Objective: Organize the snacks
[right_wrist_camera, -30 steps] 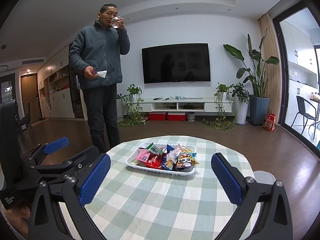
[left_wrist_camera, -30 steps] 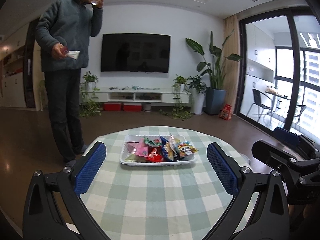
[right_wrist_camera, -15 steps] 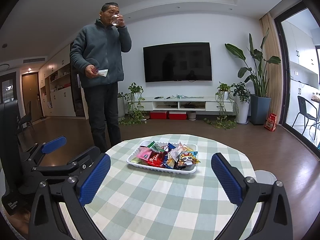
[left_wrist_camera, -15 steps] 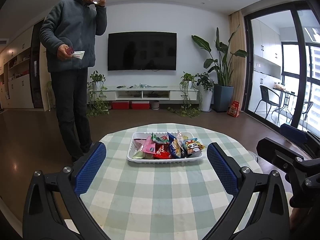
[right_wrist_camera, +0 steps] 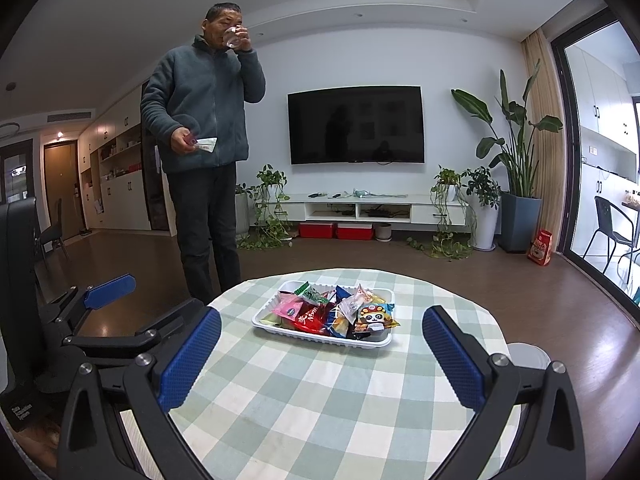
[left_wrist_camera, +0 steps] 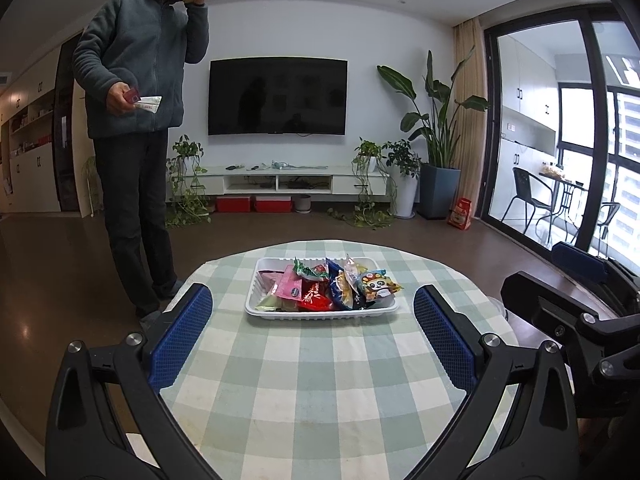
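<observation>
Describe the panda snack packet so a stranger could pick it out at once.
On the round table with the green checked cloth sits a white tray heaped with snack packets. The panda packet lies at its near right end, the only wrapper bearing a cartoon panda face.

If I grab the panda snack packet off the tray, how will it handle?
The panda packet looks like a puffy foil pouch, so it is probably light and will crumple between the pads. Its glossy film may slip. It lies at the right end of the white tray, leaning on neighbouring packets, so lifting it could shift them.
</observation>
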